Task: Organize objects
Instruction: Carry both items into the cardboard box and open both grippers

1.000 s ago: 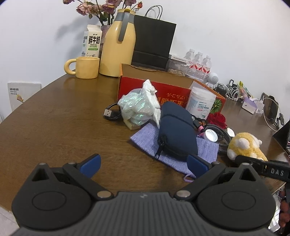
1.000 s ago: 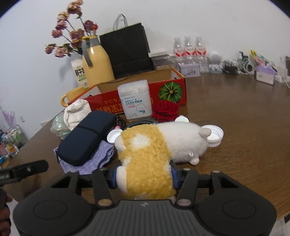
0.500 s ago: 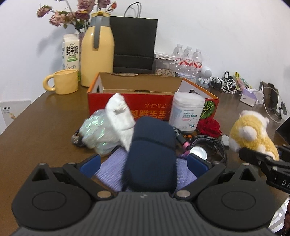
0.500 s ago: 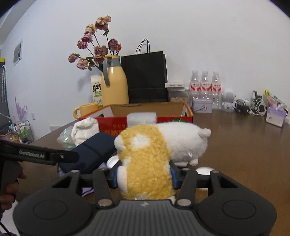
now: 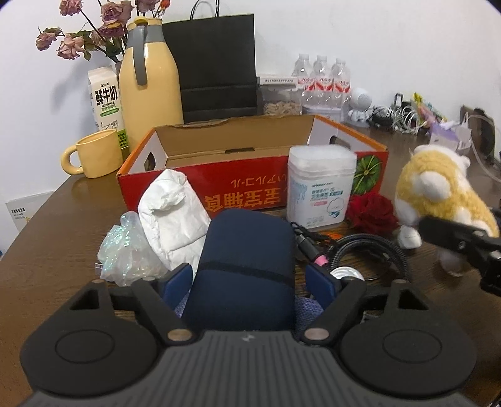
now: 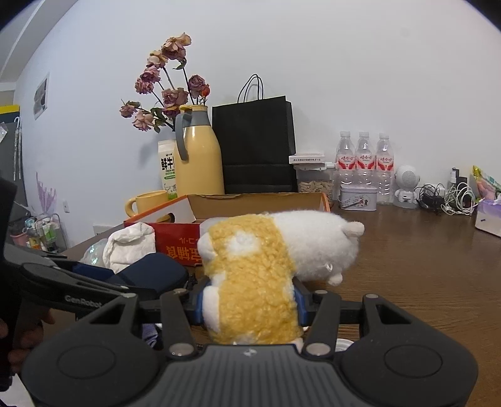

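blue pads of the left gripper sit on either side of a dark navy zip pouch; the jaws are closing, with the pouch between them and a narrow gap visible at each pad. the pouch lies on a purple cloth near the front edge of the desk. the right gripper is clamped on the yellow back end of a yellow and white plush toy, its pads pressed into the fur, with the white head pointing away to the right, above the desk surface.

just left of the pouch are a crumpled white paper bag and a shiny clear plastic wrap. right of it lie a coiled black cable, a red rose and a white wipes canister. behind these stands an open red cardboard box, its inside bare. along the far edge of the desk, against the wall, are a yellow mug, a milk carton, a yellow jug, dried flowers, a black paper bag and three water bottles. toward the far right corner sits a tangle of chargers.
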### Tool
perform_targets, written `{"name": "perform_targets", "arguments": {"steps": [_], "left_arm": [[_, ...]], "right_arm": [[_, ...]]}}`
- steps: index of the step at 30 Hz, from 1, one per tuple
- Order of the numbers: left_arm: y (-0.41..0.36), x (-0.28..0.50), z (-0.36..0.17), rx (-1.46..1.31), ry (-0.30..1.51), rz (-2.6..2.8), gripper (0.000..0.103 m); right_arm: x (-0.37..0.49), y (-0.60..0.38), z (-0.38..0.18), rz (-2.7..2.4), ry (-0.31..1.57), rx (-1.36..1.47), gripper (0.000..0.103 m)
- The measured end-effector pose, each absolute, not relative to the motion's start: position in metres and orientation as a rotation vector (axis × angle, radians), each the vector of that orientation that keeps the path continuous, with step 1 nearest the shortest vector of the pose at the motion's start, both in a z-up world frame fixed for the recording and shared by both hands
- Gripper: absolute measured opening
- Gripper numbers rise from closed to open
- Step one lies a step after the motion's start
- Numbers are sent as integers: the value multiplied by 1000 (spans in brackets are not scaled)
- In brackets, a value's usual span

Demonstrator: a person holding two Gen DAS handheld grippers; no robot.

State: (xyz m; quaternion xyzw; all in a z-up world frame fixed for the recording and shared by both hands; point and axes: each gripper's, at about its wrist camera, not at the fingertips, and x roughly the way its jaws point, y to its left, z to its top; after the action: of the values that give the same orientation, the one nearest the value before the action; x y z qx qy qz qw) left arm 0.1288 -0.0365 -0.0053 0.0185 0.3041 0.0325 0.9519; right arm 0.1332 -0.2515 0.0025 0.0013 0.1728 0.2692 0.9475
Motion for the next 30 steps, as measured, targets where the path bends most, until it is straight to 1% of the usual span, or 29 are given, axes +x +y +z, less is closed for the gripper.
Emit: {"name": "perform_targets", "arguments": {"steps": [8, 9, 10, 14, 21, 30], "left_arm": [[-41, 136, -12, 81, 638, 57, 82], [-42, 136, -13, 89, 637, 59, 81], [-43, 136, -14, 102, 634, 65, 74], [-42, 134, -13, 93, 617, 56, 67], [-38, 123, -3, 51, 575, 15, 65], [-25, 123, 38, 11, 426, -13, 65]], "right_arm": [[138, -252, 0, 553, 363, 19, 49], [138, -252, 0, 552, 364, 19, 49], [138, -252, 0, 551, 365, 19, 49], [135, -249, -1, 547, 369, 15, 49], [127, -244, 4, 535, 354, -5, 49], [138, -229, 31, 526, 276, -43, 49]]}}
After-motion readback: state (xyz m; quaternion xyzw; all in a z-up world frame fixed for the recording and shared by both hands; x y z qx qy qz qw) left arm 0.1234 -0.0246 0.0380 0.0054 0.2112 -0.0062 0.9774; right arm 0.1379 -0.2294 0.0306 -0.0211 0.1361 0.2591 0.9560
